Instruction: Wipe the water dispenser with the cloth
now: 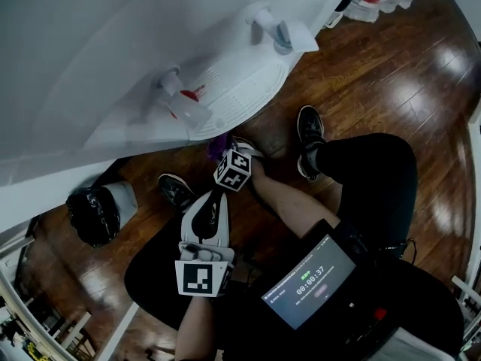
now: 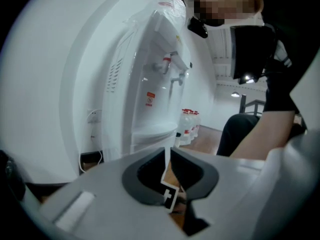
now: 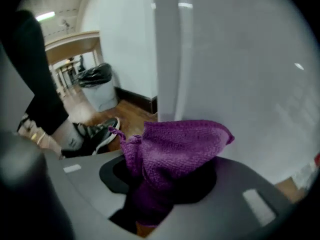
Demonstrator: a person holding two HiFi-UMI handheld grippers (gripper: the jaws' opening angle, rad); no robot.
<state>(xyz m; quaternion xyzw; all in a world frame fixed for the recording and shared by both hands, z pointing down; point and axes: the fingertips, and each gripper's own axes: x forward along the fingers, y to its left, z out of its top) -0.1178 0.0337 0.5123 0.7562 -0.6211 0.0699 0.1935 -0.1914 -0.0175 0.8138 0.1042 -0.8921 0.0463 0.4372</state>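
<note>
Purple cloth [image 3: 175,149], white water dispenser [image 2: 150,69], glossy brown floor [image 1: 391,74], black bin bag [image 1: 92,215].

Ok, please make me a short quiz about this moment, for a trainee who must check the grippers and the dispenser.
1. What is between the jaws of the right gripper? A: a purple cloth. B: a water bottle. C: nothing.
2. True or false: the left gripper stands wide open.
3. How many taps does the water dispenser show in the head view?
Key: 1 A. 2 false, it is shut and empty. 3 two.
</note>
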